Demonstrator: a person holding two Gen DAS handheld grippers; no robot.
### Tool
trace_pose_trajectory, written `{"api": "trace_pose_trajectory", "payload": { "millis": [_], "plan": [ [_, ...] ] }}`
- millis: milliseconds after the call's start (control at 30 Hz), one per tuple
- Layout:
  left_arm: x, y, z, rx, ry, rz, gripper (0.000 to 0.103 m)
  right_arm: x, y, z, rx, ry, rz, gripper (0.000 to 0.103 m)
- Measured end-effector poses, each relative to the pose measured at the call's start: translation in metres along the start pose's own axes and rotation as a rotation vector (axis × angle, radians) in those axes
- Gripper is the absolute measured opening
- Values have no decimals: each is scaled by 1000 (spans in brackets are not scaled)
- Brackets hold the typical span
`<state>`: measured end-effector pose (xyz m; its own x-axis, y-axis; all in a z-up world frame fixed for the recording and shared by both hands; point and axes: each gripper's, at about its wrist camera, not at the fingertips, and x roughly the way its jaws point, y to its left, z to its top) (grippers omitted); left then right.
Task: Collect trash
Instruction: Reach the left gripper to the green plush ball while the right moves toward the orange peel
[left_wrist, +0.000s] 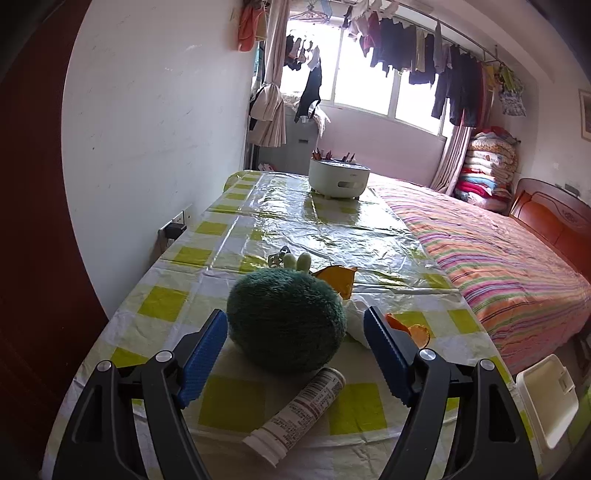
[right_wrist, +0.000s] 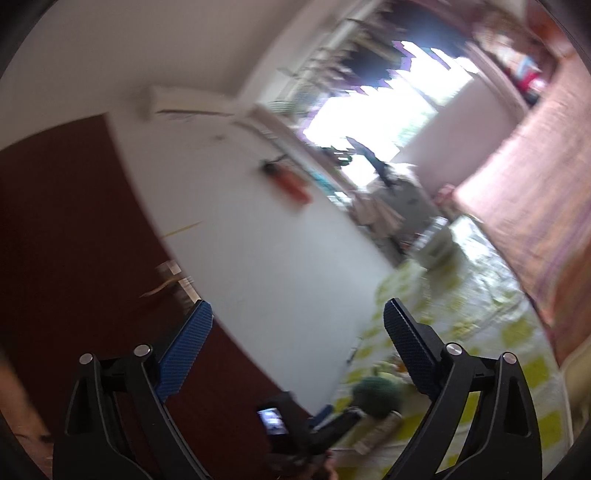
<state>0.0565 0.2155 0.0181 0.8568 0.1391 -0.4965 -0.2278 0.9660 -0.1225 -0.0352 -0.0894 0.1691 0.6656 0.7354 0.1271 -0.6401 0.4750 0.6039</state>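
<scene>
Left gripper (left_wrist: 295, 328): your jaws spread wide, flanking the green plush ball (left_wrist: 286, 319), gripping nothing.
Tube (left_wrist: 295, 413): lies just below the ball.
Orange scraps (left_wrist: 338, 280): partly hidden behind it.
Right gripper (right_wrist: 297, 325): your jaws wide, empty; view blurred.
Table (left_wrist: 162, 299): bare left edge.

White cylindrical tube with printed label (left_wrist: 301, 413) lies on side, cap toward 7 o'clock. Crumpled white tissue (left_wrist: 356, 317) at tube's 1 o'clock. Orange peel pieces (left_wrist: 338, 280) at 12 and 2 o'clock.
</scene>
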Motion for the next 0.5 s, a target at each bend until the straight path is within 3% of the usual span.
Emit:
{"api": "trace_pose_trajectory", "payload": {
  "millis": [200,367,500],
  "plan": [
    [-1,15,2,-11,12,18,74,10,8,-9,-72,17,40,94],
    [-3,30,5,-51,14,27,74,17,-33,-1,-35,-4,-86,95],
    [1,42,3,-86,44,25,74,27,-14,-7,-100,53,-6,95]
  ]
}}
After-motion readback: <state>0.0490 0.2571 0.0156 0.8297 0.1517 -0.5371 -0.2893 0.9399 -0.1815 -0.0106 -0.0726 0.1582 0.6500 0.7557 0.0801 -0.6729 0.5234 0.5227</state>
